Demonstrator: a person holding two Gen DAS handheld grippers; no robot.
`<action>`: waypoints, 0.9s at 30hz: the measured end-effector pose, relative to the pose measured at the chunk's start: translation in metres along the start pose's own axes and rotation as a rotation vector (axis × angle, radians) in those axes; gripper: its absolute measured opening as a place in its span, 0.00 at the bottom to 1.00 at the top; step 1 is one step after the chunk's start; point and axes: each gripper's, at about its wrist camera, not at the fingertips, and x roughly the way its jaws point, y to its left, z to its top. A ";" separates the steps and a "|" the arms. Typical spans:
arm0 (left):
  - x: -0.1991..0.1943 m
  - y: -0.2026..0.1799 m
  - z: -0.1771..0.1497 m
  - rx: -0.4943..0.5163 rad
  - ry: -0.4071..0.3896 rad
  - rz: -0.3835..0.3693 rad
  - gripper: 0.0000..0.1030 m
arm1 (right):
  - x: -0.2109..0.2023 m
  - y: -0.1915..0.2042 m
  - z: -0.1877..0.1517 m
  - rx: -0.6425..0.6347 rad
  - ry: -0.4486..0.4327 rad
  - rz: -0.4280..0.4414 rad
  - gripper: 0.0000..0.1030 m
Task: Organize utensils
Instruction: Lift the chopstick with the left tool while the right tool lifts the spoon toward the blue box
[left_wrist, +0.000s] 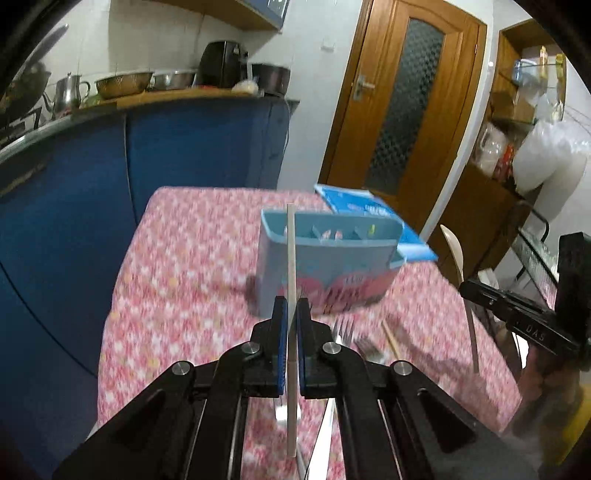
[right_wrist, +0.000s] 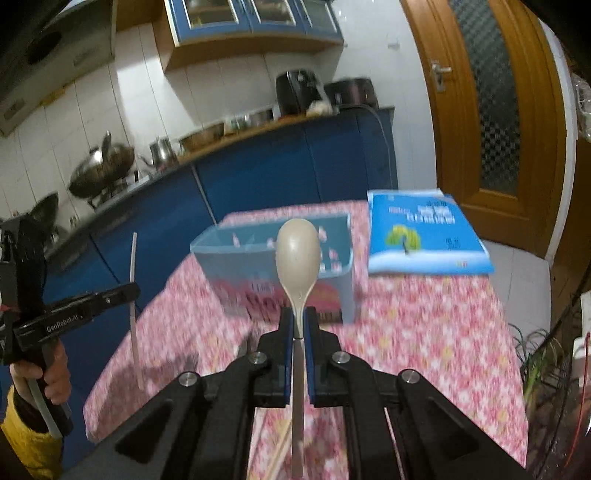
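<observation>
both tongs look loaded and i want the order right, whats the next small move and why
Probably carry the left tongs forward over the blue caddy and lower the chopstick into a compartment. It is held upright, clamped, just short of the caddy, while the right tongs hold the spoon further back.

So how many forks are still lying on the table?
2: forks side by side on the pink tablecloth, one beside the left gripper, the other just right of it. More may be hidden.
</observation>
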 end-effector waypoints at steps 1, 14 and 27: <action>0.000 -0.001 0.006 0.000 -0.015 0.002 0.02 | 0.001 -0.001 0.005 0.003 -0.018 0.004 0.07; 0.017 -0.005 0.097 0.000 -0.226 0.028 0.02 | 0.025 -0.010 0.063 -0.001 -0.164 0.013 0.07; 0.060 -0.007 0.127 -0.006 -0.368 0.053 0.02 | 0.072 -0.006 0.096 -0.070 -0.292 0.023 0.07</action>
